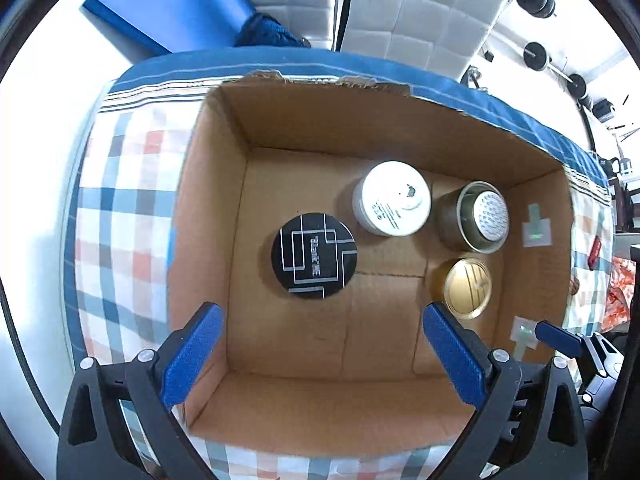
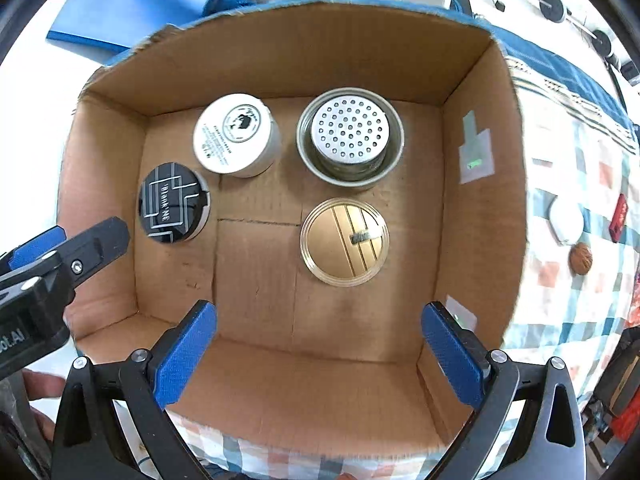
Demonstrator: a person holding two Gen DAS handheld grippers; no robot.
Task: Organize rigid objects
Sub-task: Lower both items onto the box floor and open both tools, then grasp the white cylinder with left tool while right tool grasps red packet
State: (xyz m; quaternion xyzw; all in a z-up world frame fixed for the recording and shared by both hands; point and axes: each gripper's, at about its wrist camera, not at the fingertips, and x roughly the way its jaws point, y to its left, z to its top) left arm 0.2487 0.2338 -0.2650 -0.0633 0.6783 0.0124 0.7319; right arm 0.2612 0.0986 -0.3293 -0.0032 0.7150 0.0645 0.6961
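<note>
An open cardboard box (image 1: 208, 208) (image 2: 476, 208) holds several round containers. A black tin with silver lines (image 1: 314, 255) (image 2: 173, 202) stands at the left. A white jar (image 1: 392, 199) (image 2: 236, 135) stands behind it. A metal can with a perforated lid (image 1: 478, 216) (image 2: 350, 137) stands at the back right. A gold-lidded jar (image 1: 467, 282) (image 2: 345, 242) stands in front of it. My left gripper (image 1: 322, 354) is open and empty above the box's near side. My right gripper (image 2: 318, 354) is open and empty above the box's near edge.
The box rests on a checked cloth (image 1: 120, 208) (image 2: 568, 280). On the cloth right of the box lie a white object (image 2: 565, 220), a brown nut (image 2: 580, 258) and a red item (image 2: 619, 212). A blue mat (image 1: 168, 4) lies beyond.
</note>
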